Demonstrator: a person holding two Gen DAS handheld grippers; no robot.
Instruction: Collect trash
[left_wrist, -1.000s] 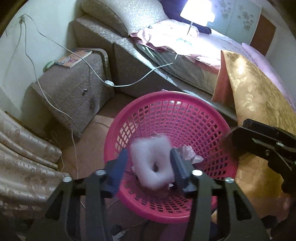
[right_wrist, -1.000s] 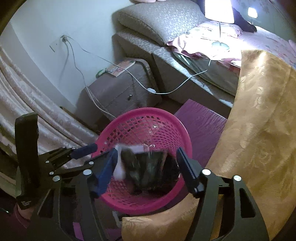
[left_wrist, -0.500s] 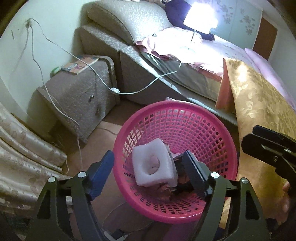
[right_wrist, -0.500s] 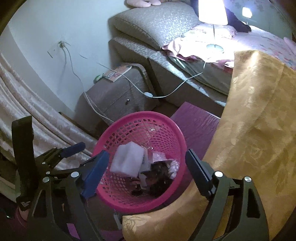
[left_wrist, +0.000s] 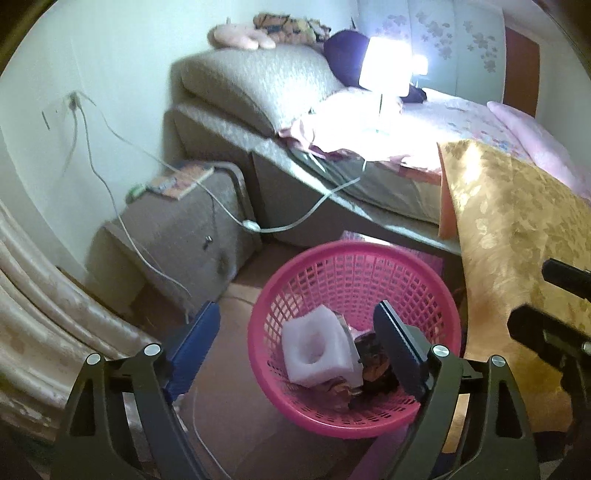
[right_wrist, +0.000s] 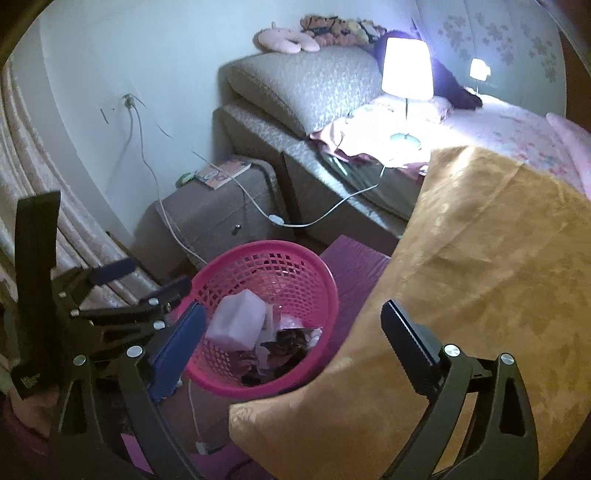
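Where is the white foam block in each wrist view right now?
Left wrist: white foam block lies lower centre, inside the pink basket, between the fingers of the open left gripper but not touched by them.
Right wrist: foam block sits left of centre, in the same basket, on its left side.
Shared landmark: the lit lamp on the bed.
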